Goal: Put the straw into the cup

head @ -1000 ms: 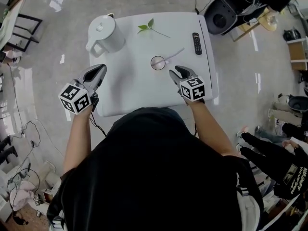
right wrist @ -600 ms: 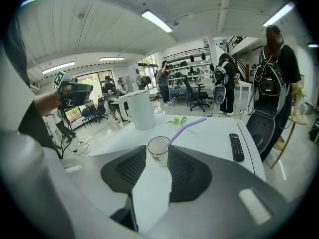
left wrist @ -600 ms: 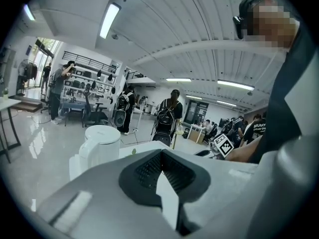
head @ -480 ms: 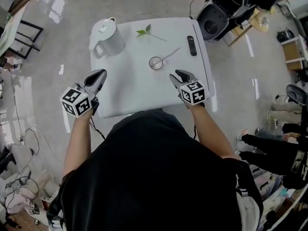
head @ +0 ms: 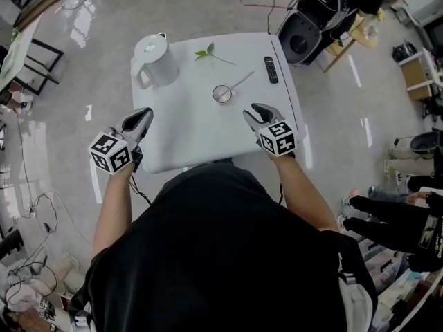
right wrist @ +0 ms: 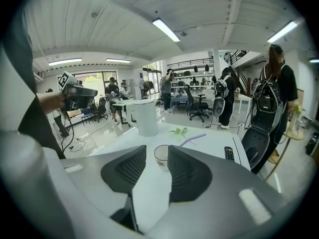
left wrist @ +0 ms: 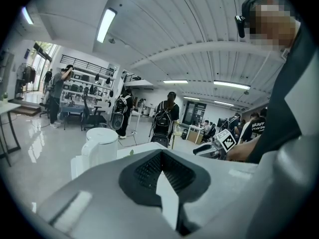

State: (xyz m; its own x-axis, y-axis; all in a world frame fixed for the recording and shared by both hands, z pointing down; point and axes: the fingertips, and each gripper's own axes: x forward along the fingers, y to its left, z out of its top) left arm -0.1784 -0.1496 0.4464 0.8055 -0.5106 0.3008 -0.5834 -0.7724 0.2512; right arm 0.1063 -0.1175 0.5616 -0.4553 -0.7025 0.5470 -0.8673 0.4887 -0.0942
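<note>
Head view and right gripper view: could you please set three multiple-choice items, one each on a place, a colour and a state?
1. Where does the remote lie?
A) near the table's right edge
B) on a chair
C) on the floor

2. What colour is the kettle?
A) red
B) white
C) black

3. How is the right claw?
A) shut on the straw
B) shut on the cup
C) open, gripping nothing

Key: 1 A, the head view shows it by that edge. 2 B, its body and lid are white. 3 C, its jaws stand apart, while the straw lies on the table beside the cup.
</note>
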